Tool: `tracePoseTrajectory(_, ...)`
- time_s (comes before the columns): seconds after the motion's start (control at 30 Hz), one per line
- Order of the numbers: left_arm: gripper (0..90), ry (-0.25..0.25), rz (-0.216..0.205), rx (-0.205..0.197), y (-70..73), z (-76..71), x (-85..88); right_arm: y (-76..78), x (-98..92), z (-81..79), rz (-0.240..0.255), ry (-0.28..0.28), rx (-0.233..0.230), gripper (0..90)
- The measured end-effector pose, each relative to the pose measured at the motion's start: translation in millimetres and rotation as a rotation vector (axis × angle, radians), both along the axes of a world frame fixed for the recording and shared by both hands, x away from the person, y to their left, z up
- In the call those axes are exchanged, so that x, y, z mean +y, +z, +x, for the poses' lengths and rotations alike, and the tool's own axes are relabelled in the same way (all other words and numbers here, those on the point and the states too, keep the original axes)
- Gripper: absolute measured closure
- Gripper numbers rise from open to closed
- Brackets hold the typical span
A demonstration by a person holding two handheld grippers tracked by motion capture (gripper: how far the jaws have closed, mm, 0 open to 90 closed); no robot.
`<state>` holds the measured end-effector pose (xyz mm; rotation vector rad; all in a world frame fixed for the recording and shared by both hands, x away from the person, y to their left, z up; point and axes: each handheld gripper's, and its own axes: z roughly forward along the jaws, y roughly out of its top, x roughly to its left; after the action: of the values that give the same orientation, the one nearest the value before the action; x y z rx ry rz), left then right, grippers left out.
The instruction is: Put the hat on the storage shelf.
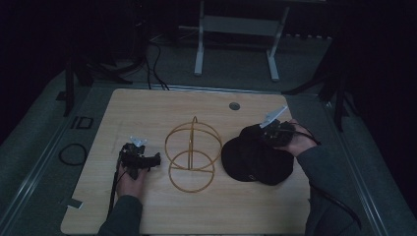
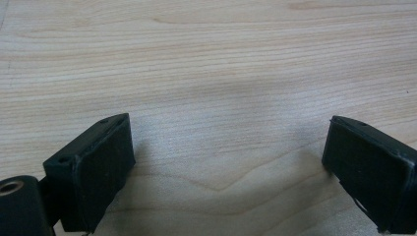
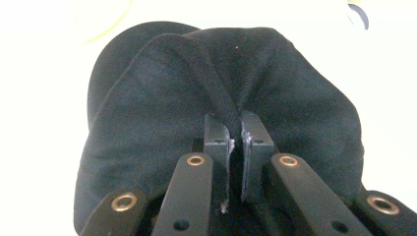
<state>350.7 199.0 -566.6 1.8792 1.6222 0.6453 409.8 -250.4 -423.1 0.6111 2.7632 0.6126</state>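
The cap [image 1: 255, 155] lies on the right part of the worktop [image 1: 162, 216], just beside the wire stand [image 1: 192, 155], which rises at the middle as gold hoops on a ring base. The cap is black cloth, and the right hand-held gripper [image 1: 274, 132] pinches a ridge of that cloth at the back of the crown. In the right gripper view the jaws are pressed together on a raised fold or seam of the cap [image 3: 216, 98], and the fabric gathers into soft creases on each side of the pinch.

That gathering suggests how it will handle: light, limp in the crown, and likely to sag and swing when lifted by one point. The brim, toward the person, is probably the only stiff part; it looks flat and keeps its curve. A pinch on a thin fold should hold, since cloth is not slippery against the pads, but a shallow bite could slide off under a tug. A thick seam or the brim edge seems the surer place to grip. Nothing here looks fragile, though the light wire stand could tip if the cap drags on it.

The left hand-held gripper [image 1: 142, 160] rests near the stand's other side, its jaws spread over bare wood with nothing between them.
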Motion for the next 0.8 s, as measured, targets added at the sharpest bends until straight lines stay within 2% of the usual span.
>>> tracePoseTrajectory(0.3, 5.0, 0.000, 0.000, 0.000, 0.0, 0.0, 0.0, 12.9, -1.7, -4.2, 0.016, 0.023, 0.005, 84.6)
tracePoseTrajectory(0.8, 5.0, 0.000, 0.000, 0.001, 0.0, -0.1, 0.0, 34.5, 0.6, -8.8, 0.008, 0.053, -0.001, 84.5)
